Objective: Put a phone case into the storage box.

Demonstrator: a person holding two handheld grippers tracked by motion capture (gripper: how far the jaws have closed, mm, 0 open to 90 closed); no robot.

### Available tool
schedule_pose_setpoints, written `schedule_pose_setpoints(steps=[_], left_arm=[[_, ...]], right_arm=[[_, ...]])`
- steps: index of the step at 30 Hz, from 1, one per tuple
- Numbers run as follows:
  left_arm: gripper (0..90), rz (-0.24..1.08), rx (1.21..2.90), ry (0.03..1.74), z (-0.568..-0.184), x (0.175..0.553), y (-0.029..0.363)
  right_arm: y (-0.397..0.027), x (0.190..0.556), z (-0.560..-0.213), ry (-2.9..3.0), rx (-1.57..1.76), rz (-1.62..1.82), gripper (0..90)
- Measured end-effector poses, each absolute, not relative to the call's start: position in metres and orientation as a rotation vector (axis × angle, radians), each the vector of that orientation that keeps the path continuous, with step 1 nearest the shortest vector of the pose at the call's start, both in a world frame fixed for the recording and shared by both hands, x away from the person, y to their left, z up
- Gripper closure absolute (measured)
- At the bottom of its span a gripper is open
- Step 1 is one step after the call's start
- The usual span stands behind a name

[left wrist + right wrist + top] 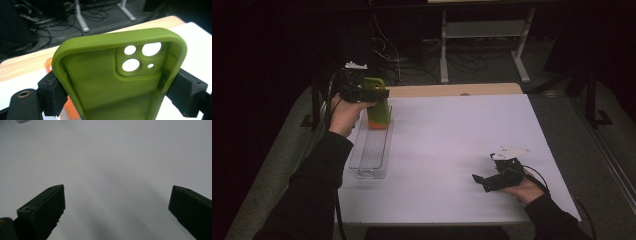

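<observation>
A green phone case point(378, 102) hangs over the far end of a clear plastic tray point(373, 150) at the table's left. My left gripper point(371, 94) is shut on it. In the left gripper view the case point(105, 82) faces me hollow side up, with its camera holes at the top, and the two pads point(56, 93) press on its long sides. An orange thing point(378, 125) lies in the tray just under the case. My right gripper point(479, 181) rests low near the table's front right, open, with nothing between its jaws; the right gripper view has its fingers point(47, 207) wide apart over bare white table.
The white table top point(452, 145) has a wooden strip point(452, 90) along its far edge. Beyond it stand a metal frame point(484, 40) and loose cables point(397, 55) on the dark floor. The person's sleeves come in from the bottom left and bottom right.
</observation>
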State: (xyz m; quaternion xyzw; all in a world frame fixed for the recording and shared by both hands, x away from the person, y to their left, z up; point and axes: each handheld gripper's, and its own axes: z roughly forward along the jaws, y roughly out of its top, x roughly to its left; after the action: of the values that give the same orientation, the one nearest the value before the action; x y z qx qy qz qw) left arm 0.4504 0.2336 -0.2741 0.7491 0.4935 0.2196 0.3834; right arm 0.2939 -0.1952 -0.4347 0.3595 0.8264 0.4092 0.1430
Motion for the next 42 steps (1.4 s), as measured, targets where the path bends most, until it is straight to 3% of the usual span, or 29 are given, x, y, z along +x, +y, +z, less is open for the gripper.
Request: schedule_pose_setpoints(steps=[21, 42], left_arm=[[14.2, 0.636, 1.971, 1.532, -0.324, 0.496, 0.231], [13.6, 0.650, 2.008, 1.599, -0.362, 0.506, 0.230]], right_arm=[[-0.198, 0.292, -0.431, 2.369, 1.032, 1.200, 0.0], [-0.199, 0.291, -0.430, 2.368, 1.035, 1.197, 0.0]])
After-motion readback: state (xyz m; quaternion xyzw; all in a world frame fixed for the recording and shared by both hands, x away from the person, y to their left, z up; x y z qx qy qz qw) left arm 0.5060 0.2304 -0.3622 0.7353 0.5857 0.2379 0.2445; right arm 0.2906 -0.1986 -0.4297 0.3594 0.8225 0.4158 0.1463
